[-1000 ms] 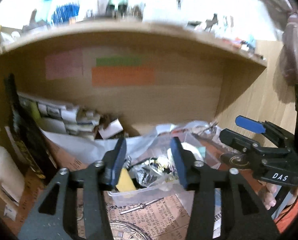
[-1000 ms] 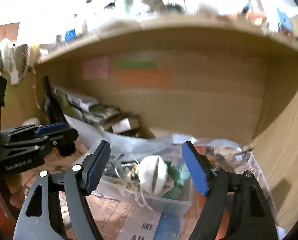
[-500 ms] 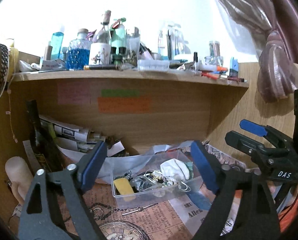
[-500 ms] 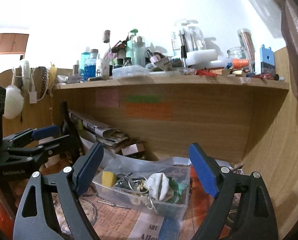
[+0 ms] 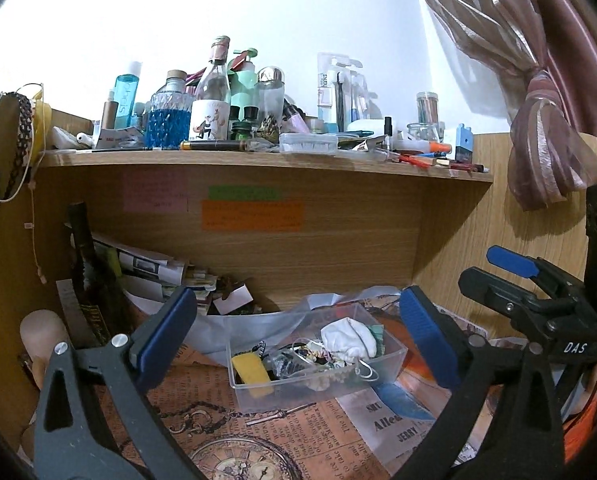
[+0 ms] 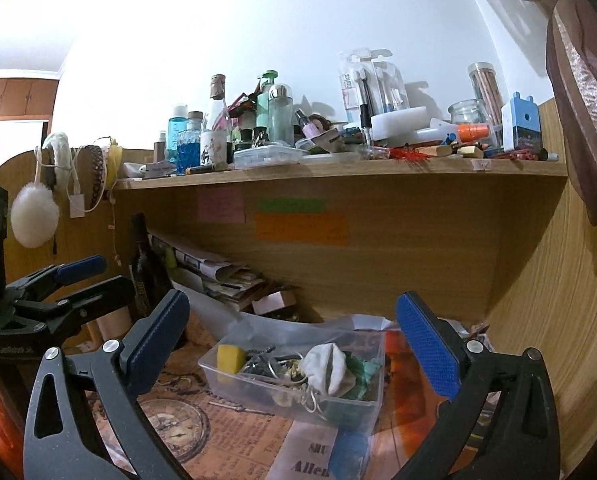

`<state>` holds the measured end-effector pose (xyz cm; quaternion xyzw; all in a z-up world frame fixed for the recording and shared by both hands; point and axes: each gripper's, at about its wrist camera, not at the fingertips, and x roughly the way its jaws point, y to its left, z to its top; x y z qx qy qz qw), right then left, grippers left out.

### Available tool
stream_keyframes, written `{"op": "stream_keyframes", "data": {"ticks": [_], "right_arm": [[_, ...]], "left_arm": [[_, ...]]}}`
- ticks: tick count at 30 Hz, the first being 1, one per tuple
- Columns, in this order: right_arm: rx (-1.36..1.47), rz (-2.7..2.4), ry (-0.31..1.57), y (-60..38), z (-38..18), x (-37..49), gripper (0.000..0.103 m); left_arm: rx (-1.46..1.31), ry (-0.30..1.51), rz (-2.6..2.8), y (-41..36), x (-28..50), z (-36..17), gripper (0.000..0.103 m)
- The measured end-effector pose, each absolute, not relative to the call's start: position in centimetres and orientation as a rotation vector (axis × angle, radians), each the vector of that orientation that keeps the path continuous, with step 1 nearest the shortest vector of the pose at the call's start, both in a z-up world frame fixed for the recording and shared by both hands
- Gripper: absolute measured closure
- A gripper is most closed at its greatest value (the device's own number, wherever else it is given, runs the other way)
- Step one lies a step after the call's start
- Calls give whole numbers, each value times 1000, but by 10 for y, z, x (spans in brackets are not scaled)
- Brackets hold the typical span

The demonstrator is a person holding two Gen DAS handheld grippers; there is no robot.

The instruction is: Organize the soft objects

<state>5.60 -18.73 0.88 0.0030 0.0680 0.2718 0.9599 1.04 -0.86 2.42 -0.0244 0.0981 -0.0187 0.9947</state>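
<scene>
A clear plastic box [image 5: 392, 354] stands on the newspaper-covered desk under the shelf; it also shows in the right wrist view [image 6: 234, 390]. It holds a white cloth pouch [image 5: 348, 340] [image 6: 326, 366], a yellow sponge [image 5: 250, 370] [image 6: 230, 358], green fabric [image 6: 360, 372] and tangled trinkets. My left gripper [image 5: 298, 344] is open and empty, held back from the box. My right gripper [image 6: 294, 344] is open and empty too, also short of the box. Each gripper shows at the edge of the other's view.
A wooden shelf [image 5: 258, 160] above is crowded with bottles and jars. Folded papers [image 5: 154, 268] and a dark bottle [image 5: 86, 280] lean at the back left. A wooden side wall [image 6: 558, 300] stands right. A white pompom [image 6: 34, 216] hangs left. A curtain [image 5: 546, 152] hangs right.
Both grippers have pulled back and up from the box, so the upper shelf came into view. The left gripper's jaws opened wide; the right stayed open.
</scene>
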Motion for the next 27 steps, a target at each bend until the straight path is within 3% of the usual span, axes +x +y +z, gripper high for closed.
{"op": "stream_keyframes", "data": {"ticks": [27], "right_arm": [[16, 558, 139, -187, 8, 53, 0]], "left_arm": [[-50, 209, -36, -8, 14, 22, 0]]}}
